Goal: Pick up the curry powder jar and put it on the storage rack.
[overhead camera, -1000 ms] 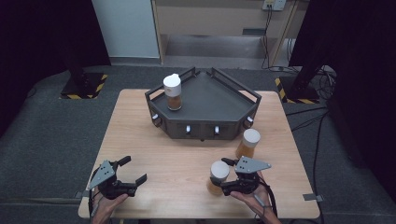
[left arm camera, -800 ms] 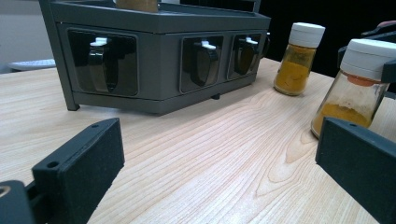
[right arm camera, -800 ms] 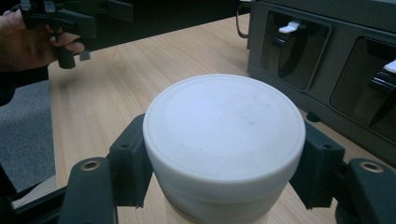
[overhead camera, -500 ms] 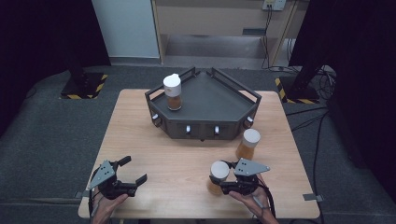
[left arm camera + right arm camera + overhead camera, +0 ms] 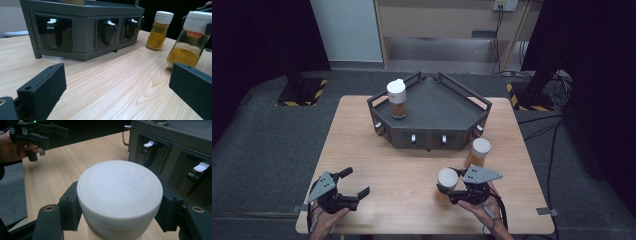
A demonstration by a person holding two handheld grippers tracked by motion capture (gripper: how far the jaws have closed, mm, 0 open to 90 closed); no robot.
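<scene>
So at the near edge of the wooden table [image 5: 377,150] you've got both hands coming in from the bottom. The right gripper [image 5: 451,191] is clamped on the white cap of a spice jar [image 5: 447,181], and its jaws have just been closing onto it; in the right gripper view the cap [image 5: 119,192] sits squeezed between the two black jaws, one pressing on each side. The right hand [image 5: 482,210] sits behind it, low over the table, with the gripper aimed left and slightly forward and the grey plate facing up. The jar looks a bit tilted in the left gripper view [image 5: 190,40], its orange powder sloping inside the glass. Over on the left, the left gripper [image 5: 354,184] hangs just above the table with its jaws spread wide and nothing between them, held in the left hand [image 5: 328,217] near the table's front corner, pointing right and a bit forward. A little farther back, just beside the held jar, a second jar [image 5: 478,152] with the same white cap stands upright on the wood. Past that is the dark grey rack [image 5: 432,112] with small latches along its front, and a third jar [image 5: 397,98] stands on top of it near its left rear.
</scene>
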